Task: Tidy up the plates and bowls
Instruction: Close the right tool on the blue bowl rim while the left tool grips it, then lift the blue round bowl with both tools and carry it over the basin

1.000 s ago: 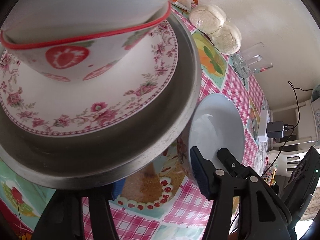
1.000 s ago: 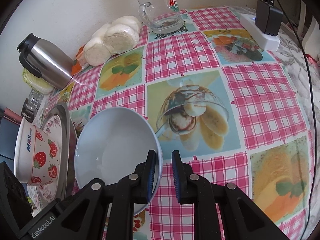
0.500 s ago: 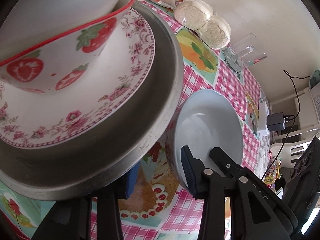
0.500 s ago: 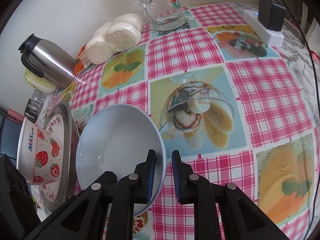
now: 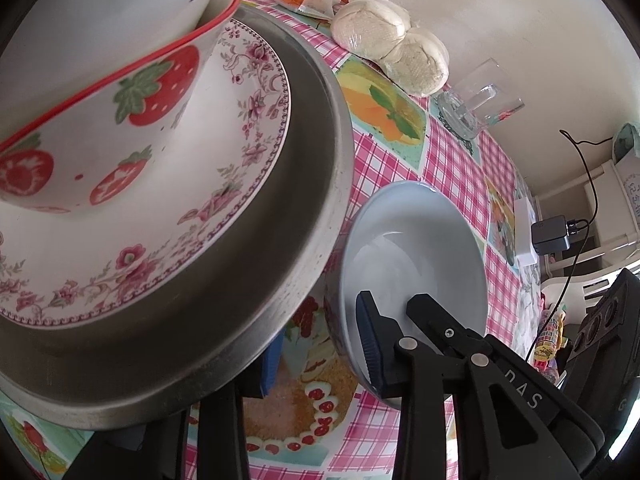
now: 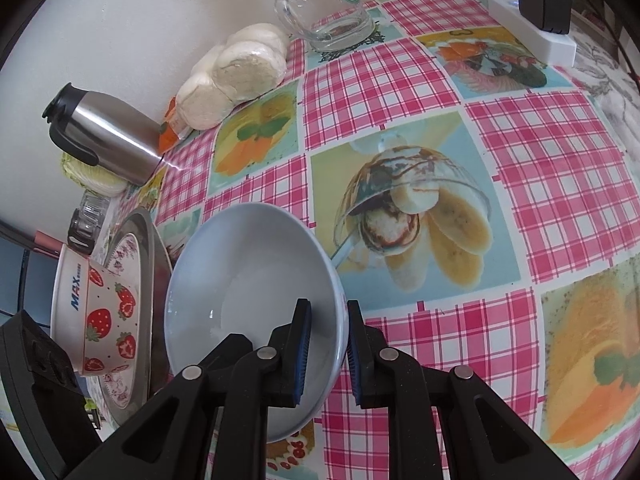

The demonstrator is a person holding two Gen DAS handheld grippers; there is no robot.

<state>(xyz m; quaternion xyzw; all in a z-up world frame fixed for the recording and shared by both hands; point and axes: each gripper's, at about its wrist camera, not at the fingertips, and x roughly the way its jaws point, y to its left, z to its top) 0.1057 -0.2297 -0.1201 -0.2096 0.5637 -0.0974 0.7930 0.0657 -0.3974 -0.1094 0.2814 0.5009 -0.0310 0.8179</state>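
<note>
A steel tray (image 5: pixel 312 208) carries a floral plate (image 5: pixel 224 152) and a strawberry bowl (image 5: pixel 120 120), which fill the left of the left wrist view. My left gripper (image 5: pixel 318 354) is closing at the tray's near rim. One finger is tucked under the rim and the other stands clear to its right, with only tablecloth between the pads. Just right of the tray is a pale blue bowl (image 6: pixel 248 280), tilted, with my right gripper (image 6: pixel 328 344) shut on its near rim, one pad inside and one outside. The same stack (image 6: pixel 96 312) shows at the left edge of the right wrist view.
Along the wall stand a steel thermos (image 6: pixel 108 140), wrapped buns (image 6: pixel 236 72) and a glass mug (image 6: pixel 324 12). A white power strip with a black charger (image 6: pixel 536 36) lies at the far right corner. Checked tablecloth (image 6: pixel 540 184) stretches right of the bowl.
The left gripper's jaws have narrowed and the gripper has rolled, so the tray stack sits further left in its view. The right gripper still clamps the blue bowl in the same place.
</note>
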